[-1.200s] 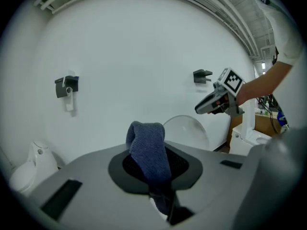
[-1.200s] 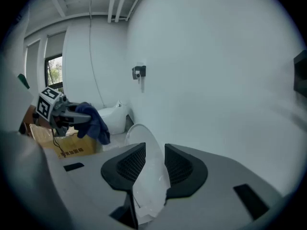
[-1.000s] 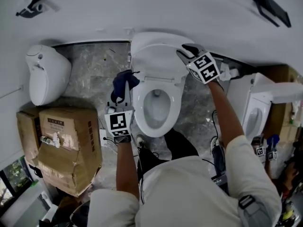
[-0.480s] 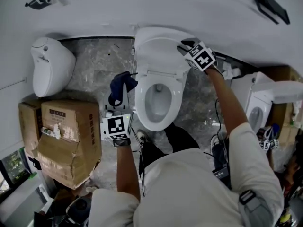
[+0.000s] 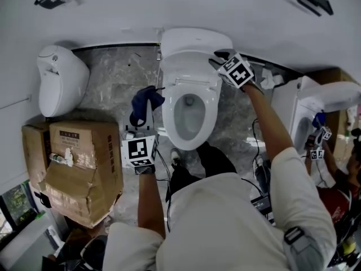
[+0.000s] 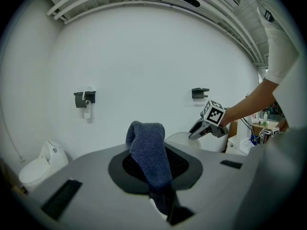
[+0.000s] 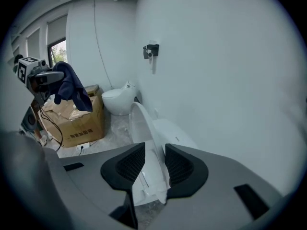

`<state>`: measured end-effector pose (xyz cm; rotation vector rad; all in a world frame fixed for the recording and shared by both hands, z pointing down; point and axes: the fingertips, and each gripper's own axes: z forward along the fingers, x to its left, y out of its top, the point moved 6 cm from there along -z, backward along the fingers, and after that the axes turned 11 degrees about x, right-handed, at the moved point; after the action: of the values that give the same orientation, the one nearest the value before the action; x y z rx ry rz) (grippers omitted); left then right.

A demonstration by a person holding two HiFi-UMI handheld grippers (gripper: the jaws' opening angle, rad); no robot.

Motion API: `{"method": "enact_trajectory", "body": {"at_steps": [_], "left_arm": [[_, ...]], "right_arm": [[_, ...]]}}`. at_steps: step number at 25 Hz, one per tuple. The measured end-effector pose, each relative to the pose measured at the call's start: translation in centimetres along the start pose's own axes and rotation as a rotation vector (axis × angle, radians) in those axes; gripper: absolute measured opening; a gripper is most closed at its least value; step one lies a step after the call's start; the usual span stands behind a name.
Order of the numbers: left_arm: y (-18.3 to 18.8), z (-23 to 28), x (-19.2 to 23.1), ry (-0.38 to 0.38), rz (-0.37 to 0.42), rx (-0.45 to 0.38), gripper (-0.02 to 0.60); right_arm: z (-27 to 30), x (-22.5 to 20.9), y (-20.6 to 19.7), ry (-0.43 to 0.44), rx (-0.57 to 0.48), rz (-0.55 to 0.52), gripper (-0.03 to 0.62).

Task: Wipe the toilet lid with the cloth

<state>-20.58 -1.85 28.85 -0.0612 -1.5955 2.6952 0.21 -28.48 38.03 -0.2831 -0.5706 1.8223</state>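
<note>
A: Start at the right hand-held gripper (image 7: 154, 166). How do its jaws stand?

B: Drawn in to a narrow gap, closed on the rim of the toilet lid (image 7: 140, 133). The white edge runs up between the two ribbed pads (image 7: 130, 163).

A: What does the lid look like?

B: Glossy white, oval and thin. It is raised and tilted back toward the wall (image 7: 216, 80), with the toilet's back unit (image 7: 177, 133) just behind it. It stands at the far end of the toilet bowl (image 5: 189, 117).

A: And the left hand-held gripper (image 6: 154, 163)?

B: Clamped on the cloth (image 6: 146, 145), a dark blue knitted piece. One fold stands up above the jaws and the rest hangs crumpled from them. It is held in the air just beside the bowl's left side, apart from the lid.

A: How much room is there around the toilet?

B: On the left, a strip of grey marbled floor (image 5: 113, 78) lies between the bowl and a torn cardboard box (image 5: 84, 151). A second white toilet (image 5: 59, 86) sits well apart, near the wall. The right side is tighter: cables (image 5: 256, 145) trail over a narrow strip of floor, and beyond them is another white fixture (image 5: 307, 103). The person's legs (image 5: 217, 162) stand just in front of the bowl's near edge.
</note>
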Motion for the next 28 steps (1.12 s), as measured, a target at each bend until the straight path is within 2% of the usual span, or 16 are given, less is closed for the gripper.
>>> {"method": "enact_trajectory", "body": {"at_steps": [4,10,19,28], "left_arm": [[-0.2,-1.9,-0.1,-0.05,0.015,-0.035,0.046],[-1.6,-4.8,0.4,-0.115,0.043,-0.039,0.046],[-4.7,-8.7,0.9,-0.185,0.074,-0.03,0.046],[-8.9,-11.1,0.6,-0.237,0.067,0.001,0.046]], "right_arm": [[-1.6,3.5,-1.5,-0.003,-0.011,0.056,0.132],[-3.4,9.2,-4.2,-0.034,0.002,0.107,0.124],[-4.4,17.5,-8.3,-0.057,0.08,0.059,0.141],[-2.9,25.0,-13.7,0.046,0.196,-0.018,0.175]]}}
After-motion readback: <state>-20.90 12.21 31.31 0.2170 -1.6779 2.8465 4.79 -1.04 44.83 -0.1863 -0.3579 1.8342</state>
